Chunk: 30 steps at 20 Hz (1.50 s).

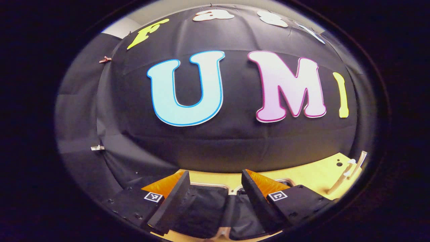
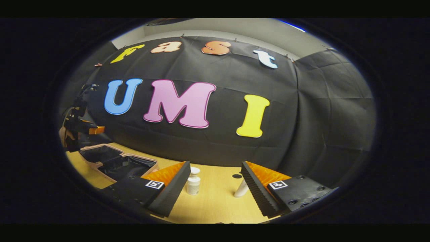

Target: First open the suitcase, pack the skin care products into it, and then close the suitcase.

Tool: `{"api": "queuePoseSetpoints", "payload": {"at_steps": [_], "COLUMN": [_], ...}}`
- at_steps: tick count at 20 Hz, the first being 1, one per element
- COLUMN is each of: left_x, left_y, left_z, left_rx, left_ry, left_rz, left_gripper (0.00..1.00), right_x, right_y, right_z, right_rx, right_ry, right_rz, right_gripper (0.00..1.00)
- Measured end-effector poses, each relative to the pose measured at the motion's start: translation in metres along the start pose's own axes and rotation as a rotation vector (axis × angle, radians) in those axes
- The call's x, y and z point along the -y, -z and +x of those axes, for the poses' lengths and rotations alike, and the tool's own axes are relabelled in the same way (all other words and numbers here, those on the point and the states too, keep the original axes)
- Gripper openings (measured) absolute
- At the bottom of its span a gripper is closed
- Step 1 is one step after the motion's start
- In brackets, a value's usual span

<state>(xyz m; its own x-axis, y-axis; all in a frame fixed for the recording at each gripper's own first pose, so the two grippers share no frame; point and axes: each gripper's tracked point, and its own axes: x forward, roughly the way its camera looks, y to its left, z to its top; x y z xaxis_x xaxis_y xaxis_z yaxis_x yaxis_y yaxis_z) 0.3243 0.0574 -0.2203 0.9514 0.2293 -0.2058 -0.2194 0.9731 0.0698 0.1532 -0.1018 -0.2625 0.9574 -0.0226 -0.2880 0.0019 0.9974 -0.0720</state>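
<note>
Even, diffuse overhead lighting; dim toward the rims. Strong fisheye bending of straight lines at the edges. Soft sheen on the desk (image 2: 215, 198), faint shadows beneath the bottles (image 2: 193, 184). Slight blur on the near jaws; centre reasonably sharp.

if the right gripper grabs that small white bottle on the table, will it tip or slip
The small white bottle stands upright and looks squat, so it probably resists tipping. Its smooth rounded body may slip or twist unless squeezed squarely. Pushed over, it would likely roll on the bare table. The right gripper has its jaws wide open around it.
</note>
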Motion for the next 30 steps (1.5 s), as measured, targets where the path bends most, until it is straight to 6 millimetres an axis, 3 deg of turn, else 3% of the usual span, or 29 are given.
{"api": "queuePoseSetpoints", "payload": {"at_steps": [2, 5, 8, 11, 14, 20, 24, 30], "left_x": [0.064, 0.144, 0.225, 0.288, 0.335, 0.380, 0.409, 0.433], "left_y": [0.010, 0.029, 0.074, 0.102, 0.130, 0.175, 0.199, 0.211], "left_z": [-0.016, -0.034, -0.047, -0.058, -0.060, -0.035, -0.006, 0.030], "left_rx": [-0.004, -0.010, -0.094, -0.112, -0.137, -0.197, -0.231, -0.256], "left_ry": [0.061, 0.121, 0.209, 0.267, 0.335, 0.403, 0.446, 0.477], "left_rz": [-0.059, -0.073, -0.155, -0.177, -0.137, -0.034, -0.015, -0.002], "left_gripper": [0.98, 0.98, 0.99, 0.99, 0.99, 0.99, 0.99, 0.99], "right_x": [0.013, 0.032, 0.055, 0.073, 0.081, 0.096, 0.085, 0.083], "right_y": [0.017, 0.040, 0.071, 0.102, 0.136, 0.186, 0.212, 0.238], "right_z": [0.013, 0.032, 0.047, 0.055, 0.055, 0.071, 0.083, 0.107], "right_rx": [-0.018, -0.031, -0.070, -0.115, -0.169, -0.266, -0.327, -0.371], "right_ry": [-0.006, -0.021, -0.019, -0.026, -0.039, -0.011, -0.013, 0.034], "right_rz": [0.016, 0.033, 0.034, 0.057, 0.059, 0.072, 0.100, 0.153], "right_gripper": [0.94, 0.97, 0.97, 0.97, 0.97, 0.97, 0.97, 0.97]}}
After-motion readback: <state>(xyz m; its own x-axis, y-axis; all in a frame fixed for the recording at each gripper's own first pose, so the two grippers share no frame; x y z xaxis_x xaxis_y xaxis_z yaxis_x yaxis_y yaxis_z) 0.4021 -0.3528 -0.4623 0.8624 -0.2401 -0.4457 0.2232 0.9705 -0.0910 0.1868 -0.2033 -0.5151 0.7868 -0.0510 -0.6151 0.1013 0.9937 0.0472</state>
